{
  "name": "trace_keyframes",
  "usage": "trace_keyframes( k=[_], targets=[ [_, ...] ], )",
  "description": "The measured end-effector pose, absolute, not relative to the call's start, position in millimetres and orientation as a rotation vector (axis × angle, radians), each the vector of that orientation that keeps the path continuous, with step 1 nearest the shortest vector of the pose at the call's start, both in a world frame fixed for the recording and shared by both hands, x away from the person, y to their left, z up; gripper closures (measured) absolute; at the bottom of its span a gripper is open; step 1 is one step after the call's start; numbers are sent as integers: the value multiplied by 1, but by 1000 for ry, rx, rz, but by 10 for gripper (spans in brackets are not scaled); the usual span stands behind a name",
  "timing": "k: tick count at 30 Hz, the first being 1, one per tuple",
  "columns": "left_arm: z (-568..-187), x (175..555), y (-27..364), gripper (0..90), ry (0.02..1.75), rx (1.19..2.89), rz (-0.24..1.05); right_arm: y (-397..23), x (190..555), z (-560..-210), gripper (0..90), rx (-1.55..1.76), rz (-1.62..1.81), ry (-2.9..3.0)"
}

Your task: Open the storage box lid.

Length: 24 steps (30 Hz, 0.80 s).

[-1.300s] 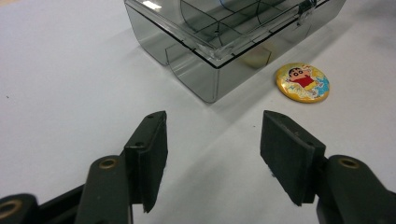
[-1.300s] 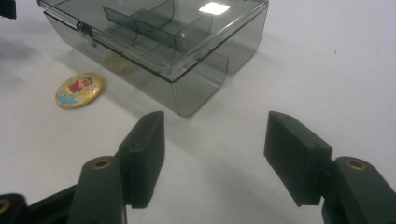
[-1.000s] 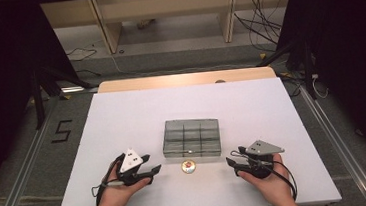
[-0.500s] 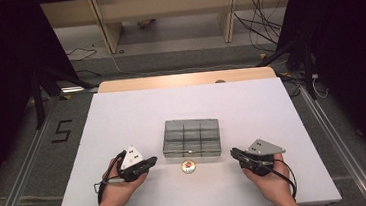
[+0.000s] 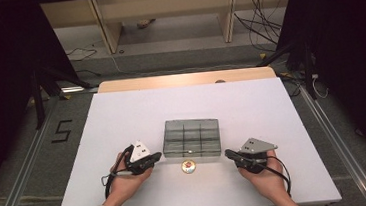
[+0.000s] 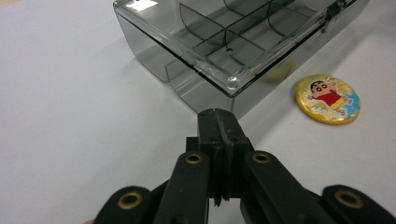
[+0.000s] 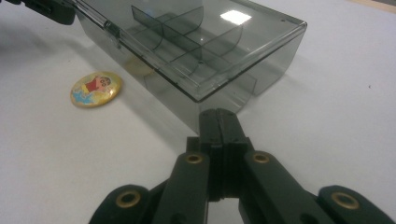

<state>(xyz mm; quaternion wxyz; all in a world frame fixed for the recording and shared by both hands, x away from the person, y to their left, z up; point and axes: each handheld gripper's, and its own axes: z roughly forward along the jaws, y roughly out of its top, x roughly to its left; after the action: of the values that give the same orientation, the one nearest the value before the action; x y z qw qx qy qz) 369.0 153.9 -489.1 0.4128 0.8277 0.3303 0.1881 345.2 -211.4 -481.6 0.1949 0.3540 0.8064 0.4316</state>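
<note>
- Both sets of jaws are wide apart a second ago; now the left gripper (image 5: 152, 159) and the right gripper (image 5: 231, 155) are each pressed fully together with nothing between them, as the two gripper views show.
- Neither hand has shifted much; both rest on the white table (image 5: 121, 113) at its near edge, one on each side of the box.
- The smoky clear compartment box (image 5: 192, 137) sits mid-table with its lid down; its dividers show through, and the cells look empty.
- The round cartoon badge (image 5: 188, 167) lies flat just in front of the box's near wall, between the two grippers and touched by neither.
- Closing on air reads as a reset, not a pick: the badge is not yet grasped and the lid not yet opened, so the work proper appears to be only beginning.
</note>
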Motion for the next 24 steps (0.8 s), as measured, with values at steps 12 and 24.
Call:
trace_keyframes(
  k=[12,24],
  targets=[
    [-489,375,149,893,811,2060,491,-207,350,-485,900,982,1204,2275],
    [-484,373,150,893,791,2050,500,-204,350,-485,900,999,1241,2266]
  ],
)
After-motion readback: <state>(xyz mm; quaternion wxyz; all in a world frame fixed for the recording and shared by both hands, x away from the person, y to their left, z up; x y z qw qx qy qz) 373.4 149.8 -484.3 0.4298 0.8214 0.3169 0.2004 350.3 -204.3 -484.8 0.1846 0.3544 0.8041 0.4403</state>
